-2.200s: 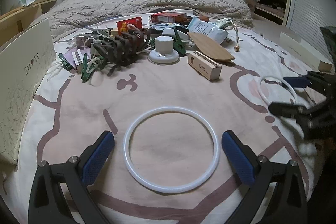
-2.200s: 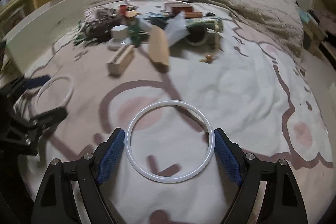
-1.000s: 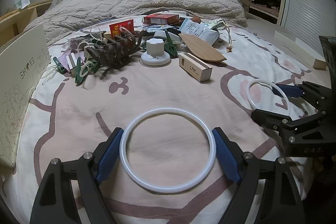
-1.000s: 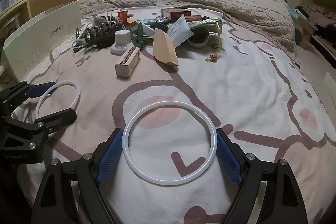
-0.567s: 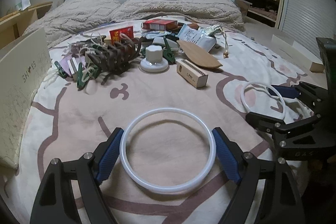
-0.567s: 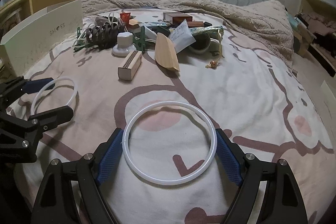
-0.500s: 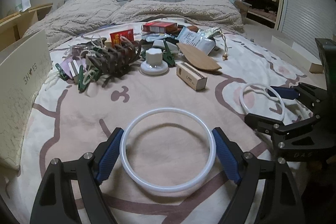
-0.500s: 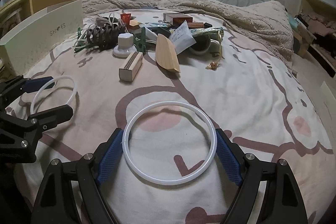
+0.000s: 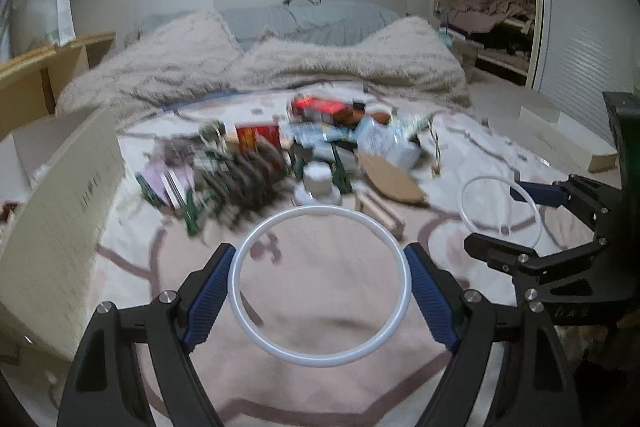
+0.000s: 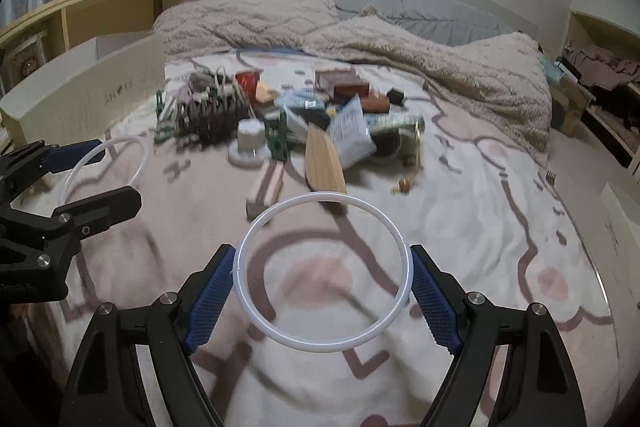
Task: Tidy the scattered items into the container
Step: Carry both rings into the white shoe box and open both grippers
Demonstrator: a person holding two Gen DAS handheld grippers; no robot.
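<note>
Wrist views, each claw (image 9: 320, 291) gripping a ring (image 9: 256, 243)

a pile of items (image 10: 288, 115) is lying mid-frame on the bed (image 10: 500, 227), with the box (image 10: 88, 95) sitting at left.

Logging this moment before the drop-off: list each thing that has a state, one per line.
Left gripper: shut on a white ring, lifted off the bed.
Right gripper: shut on a second white ring, lifted.
Shoe box: open, lidless.
Wooden piece: lying flat.
</note>
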